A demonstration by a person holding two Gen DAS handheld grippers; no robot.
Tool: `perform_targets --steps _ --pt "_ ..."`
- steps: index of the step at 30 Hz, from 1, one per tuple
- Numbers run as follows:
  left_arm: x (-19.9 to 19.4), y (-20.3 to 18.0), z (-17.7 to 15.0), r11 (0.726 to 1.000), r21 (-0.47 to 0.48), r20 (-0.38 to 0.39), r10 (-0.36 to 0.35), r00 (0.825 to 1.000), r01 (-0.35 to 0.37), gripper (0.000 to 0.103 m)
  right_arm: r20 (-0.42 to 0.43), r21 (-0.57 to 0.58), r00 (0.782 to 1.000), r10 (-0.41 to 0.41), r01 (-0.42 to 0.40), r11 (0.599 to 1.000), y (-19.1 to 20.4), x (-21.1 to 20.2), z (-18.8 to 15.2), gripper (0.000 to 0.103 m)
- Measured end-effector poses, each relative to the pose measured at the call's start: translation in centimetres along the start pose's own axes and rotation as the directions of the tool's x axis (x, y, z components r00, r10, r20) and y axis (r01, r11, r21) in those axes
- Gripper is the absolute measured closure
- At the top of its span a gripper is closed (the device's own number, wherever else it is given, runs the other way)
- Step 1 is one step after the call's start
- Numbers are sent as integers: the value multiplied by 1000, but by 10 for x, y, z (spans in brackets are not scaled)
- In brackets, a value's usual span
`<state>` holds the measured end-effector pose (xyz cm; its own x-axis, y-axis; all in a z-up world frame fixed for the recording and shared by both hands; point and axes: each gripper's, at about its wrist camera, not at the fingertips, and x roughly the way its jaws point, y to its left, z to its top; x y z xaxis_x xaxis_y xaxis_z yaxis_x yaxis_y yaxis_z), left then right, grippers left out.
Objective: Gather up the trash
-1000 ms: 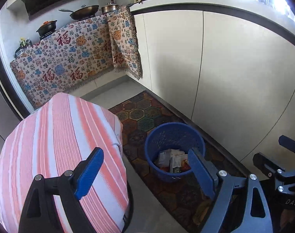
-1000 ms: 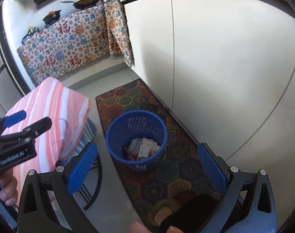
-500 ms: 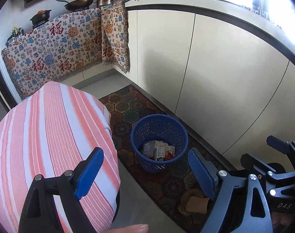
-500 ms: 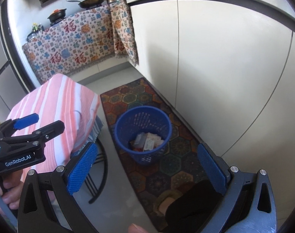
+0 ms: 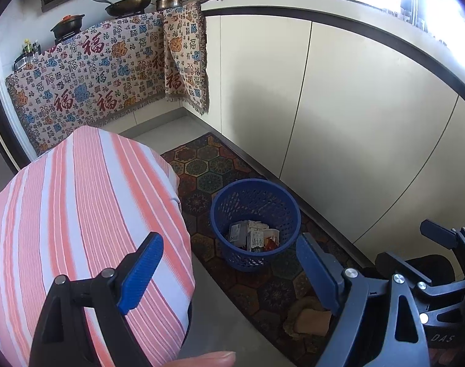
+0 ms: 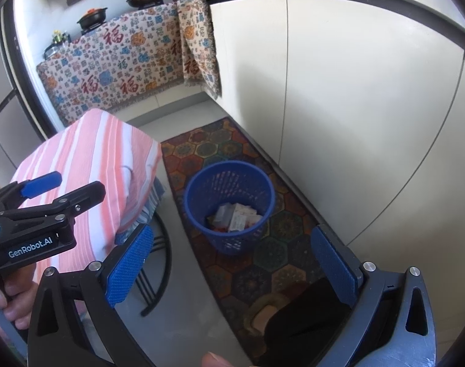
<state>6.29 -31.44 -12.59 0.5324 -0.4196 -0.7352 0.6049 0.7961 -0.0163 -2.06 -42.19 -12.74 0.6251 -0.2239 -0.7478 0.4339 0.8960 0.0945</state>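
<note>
Now you've backed away from the blue basket (image 5: 255, 223); its trash (image 5: 252, 238) looks collected. Your left gripper (image 5: 229, 275) and right gripper (image 6: 232, 269) gape wide, empty.

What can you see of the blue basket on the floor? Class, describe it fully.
The basket is a round blue bin, plastic by the look of it, with mesh walls full of small holes and a solid rim. It stands upright and open-topped on the patterned rug, beside the cream cabinets and near the striped cloth. Inside, at the bottom, lie crumpled cartons and wrappers. Neither claw touches it.
</note>
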Motion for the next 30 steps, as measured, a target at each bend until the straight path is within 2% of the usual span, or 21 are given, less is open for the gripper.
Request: perform_targets --steps 30 --pt "9 5 -4 1000 3 -13 14 1000 -14 13 -22 0 1000 -19 19 1000 1 3 -1 0"
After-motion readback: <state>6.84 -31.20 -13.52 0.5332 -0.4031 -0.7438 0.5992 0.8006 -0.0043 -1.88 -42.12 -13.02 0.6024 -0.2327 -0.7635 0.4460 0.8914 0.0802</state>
